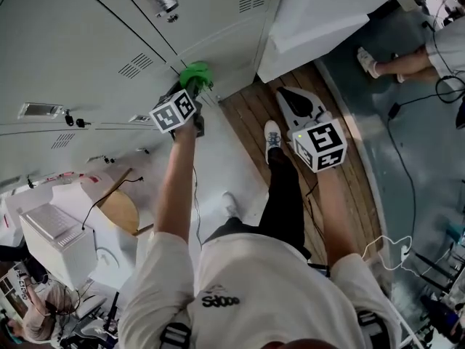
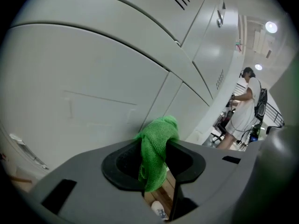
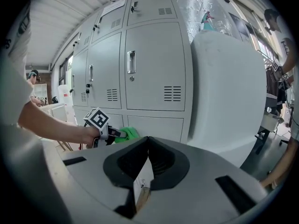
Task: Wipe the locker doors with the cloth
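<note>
A bright green cloth (image 1: 195, 74) is bunched between the jaws of my left gripper (image 1: 190, 87) and lies against the low part of a grey locker door (image 1: 87, 27). In the left gripper view the cloth (image 2: 156, 155) hangs out of the left gripper (image 2: 159, 141), close to the locker door (image 2: 93, 78). My right gripper (image 1: 289, 93) hangs apart to the right over the floor, shut with nothing in it. From the right gripper view the right gripper (image 3: 148, 140) faces the lockers (image 3: 154, 64), with the left gripper (image 3: 100, 122) and cloth (image 3: 127, 134) at lower left.
A white-draped bulk (image 1: 320, 6) stands right of the lockers, over a strip of wooden floor (image 1: 254, 115). At lower left are a round wooden table (image 1: 116, 209) and a white box (image 1: 54, 242). Cables (image 1: 407, 166) run across the floor. Another person's feet (image 1: 385, 64) are at upper right.
</note>
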The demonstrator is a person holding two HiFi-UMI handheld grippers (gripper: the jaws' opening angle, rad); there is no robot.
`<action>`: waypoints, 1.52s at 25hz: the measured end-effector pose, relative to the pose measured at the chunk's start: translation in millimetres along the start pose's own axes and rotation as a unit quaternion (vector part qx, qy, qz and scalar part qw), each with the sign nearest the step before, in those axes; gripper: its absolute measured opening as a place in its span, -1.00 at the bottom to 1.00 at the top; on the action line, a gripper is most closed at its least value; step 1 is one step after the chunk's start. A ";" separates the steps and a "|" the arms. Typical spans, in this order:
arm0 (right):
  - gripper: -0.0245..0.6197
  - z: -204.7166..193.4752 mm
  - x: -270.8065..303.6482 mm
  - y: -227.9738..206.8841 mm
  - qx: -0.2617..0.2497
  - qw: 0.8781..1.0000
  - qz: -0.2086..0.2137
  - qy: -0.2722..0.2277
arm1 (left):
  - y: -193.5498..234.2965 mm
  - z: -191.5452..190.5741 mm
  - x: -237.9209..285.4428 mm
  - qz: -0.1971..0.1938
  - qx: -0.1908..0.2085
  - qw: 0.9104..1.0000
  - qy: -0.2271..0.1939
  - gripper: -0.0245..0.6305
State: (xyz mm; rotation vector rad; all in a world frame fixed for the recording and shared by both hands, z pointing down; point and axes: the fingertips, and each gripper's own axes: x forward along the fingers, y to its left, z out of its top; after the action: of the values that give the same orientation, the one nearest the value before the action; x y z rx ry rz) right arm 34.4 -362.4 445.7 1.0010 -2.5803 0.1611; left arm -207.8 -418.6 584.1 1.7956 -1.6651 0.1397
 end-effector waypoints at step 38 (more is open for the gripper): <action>-0.90 -107.6 78.1 -108.2 0.068 0.997 -0.003 0.027 | -109.4 -91.1 215.1 -0.119 -0.097 0.987 0.047 -0.50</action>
State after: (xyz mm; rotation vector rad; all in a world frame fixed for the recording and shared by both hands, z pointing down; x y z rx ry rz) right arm 85.6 -466.5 571.9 1.0361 -2.5458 0.3627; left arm -36.7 -556.5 719.2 1.7942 -1.3376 -0.0417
